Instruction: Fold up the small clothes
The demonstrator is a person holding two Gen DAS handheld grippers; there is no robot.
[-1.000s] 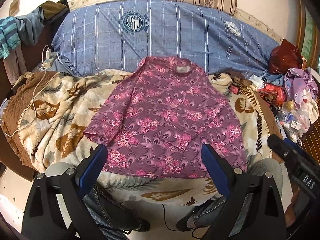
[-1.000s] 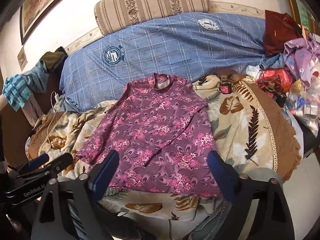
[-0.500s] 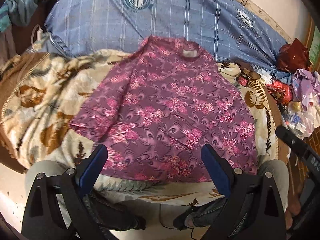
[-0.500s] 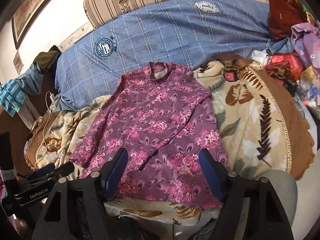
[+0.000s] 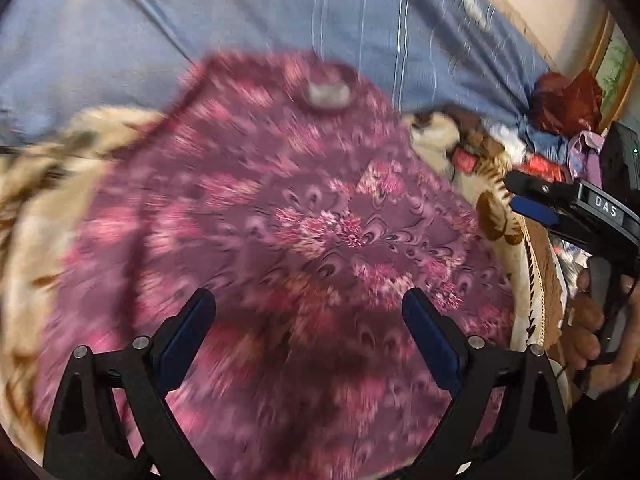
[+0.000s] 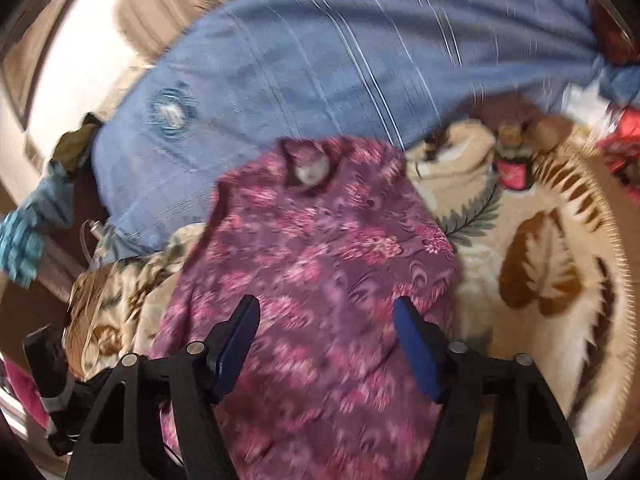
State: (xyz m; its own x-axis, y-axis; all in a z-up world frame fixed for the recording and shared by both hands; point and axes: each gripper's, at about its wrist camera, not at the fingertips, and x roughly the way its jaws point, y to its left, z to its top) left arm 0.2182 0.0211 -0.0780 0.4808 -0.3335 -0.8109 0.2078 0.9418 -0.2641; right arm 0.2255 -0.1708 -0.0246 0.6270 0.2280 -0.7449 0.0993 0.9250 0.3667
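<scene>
A purple shirt with pink flowers [image 5: 280, 240] [image 6: 320, 264] lies flat on a beige leaf-patterned blanket [image 5: 36, 216] [image 6: 540, 264], collar toward the far side. My left gripper [image 5: 308, 308] hangs open above the shirt's lower half, nothing between its blue pads. My right gripper [image 6: 326, 312] is over the shirt's lower middle; its jaws are closing with a wide gap and nothing gripped. In the left wrist view the right gripper [image 5: 532, 200] shows at the right edge, held by a hand [image 5: 592, 328]. Both views are motion-blurred.
A blue checked cover [image 5: 280, 12] [image 6: 340, 56] lies behind the shirt. Heaped clothes and bags [image 5: 560, 120] crowd the right side. More garments [image 6: 36, 216] hang at the left. A small red item [image 6: 514, 174] rests on the blanket near the shirt's shoulder.
Both grippers have moved forward and down toward the shirt, which now fills much more of each view. The right gripper's jaws have narrowed.
</scene>
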